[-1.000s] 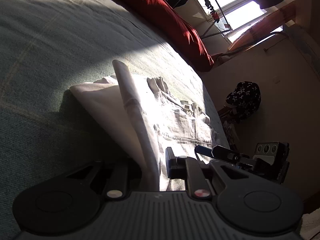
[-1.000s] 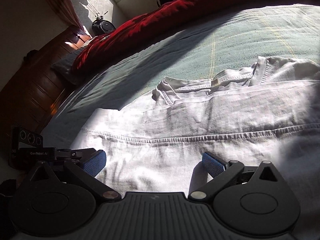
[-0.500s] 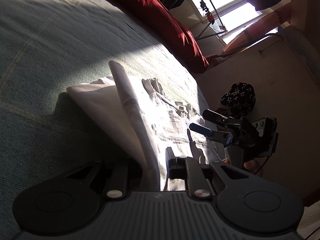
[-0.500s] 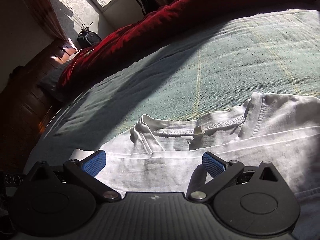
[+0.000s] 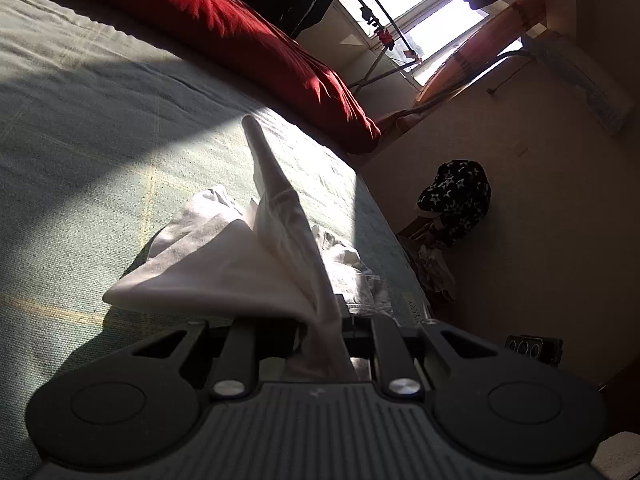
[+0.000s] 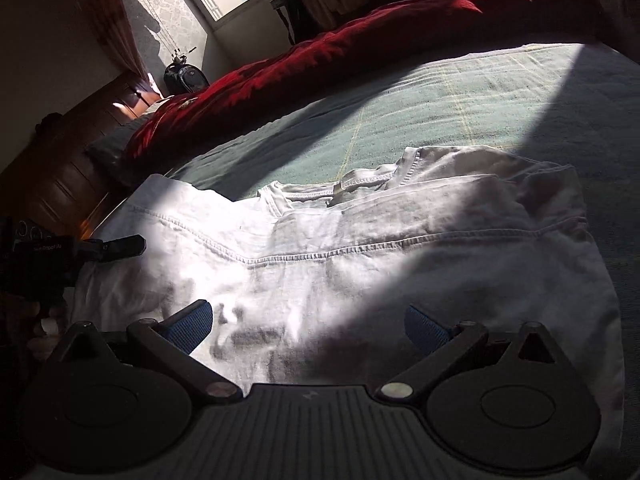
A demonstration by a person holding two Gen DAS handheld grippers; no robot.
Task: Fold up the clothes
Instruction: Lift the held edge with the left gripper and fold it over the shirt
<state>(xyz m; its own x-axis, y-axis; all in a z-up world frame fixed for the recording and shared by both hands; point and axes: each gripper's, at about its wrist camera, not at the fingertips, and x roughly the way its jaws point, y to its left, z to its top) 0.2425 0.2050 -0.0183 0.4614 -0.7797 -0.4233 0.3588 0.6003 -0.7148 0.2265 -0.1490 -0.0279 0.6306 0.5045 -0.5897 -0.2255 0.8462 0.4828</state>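
A white T-shirt (image 6: 360,240) lies spread on the green bedspread (image 6: 460,100), collar toward the far side and partly in sunlight. My left gripper (image 5: 324,316) is shut on a bunch of the T-shirt (image 5: 280,248). The cloth is lifted, rising as a pointed fold between the jaws. In the right wrist view the left gripper (image 6: 120,246) shows at the shirt's left edge. My right gripper (image 6: 308,320) hovers open above the shirt's near part, with nothing between its blue pads (image 6: 192,320). Only the camera end of the right gripper (image 5: 532,348) shows in the left wrist view.
A red duvet (image 6: 360,60) is heaped along the far side of the bed. A dark wooden headboard (image 6: 52,168) stands at the left. A star-patterned bag (image 5: 456,196) and loose clothes lie on the floor beside the bed's edge. A drying rack (image 5: 372,28) stands by the window.
The left gripper has risen with the shirt cloth, pulling it up off the bed. The right gripper went forward to the collar, then drew back over the shirt's near part, staying open.
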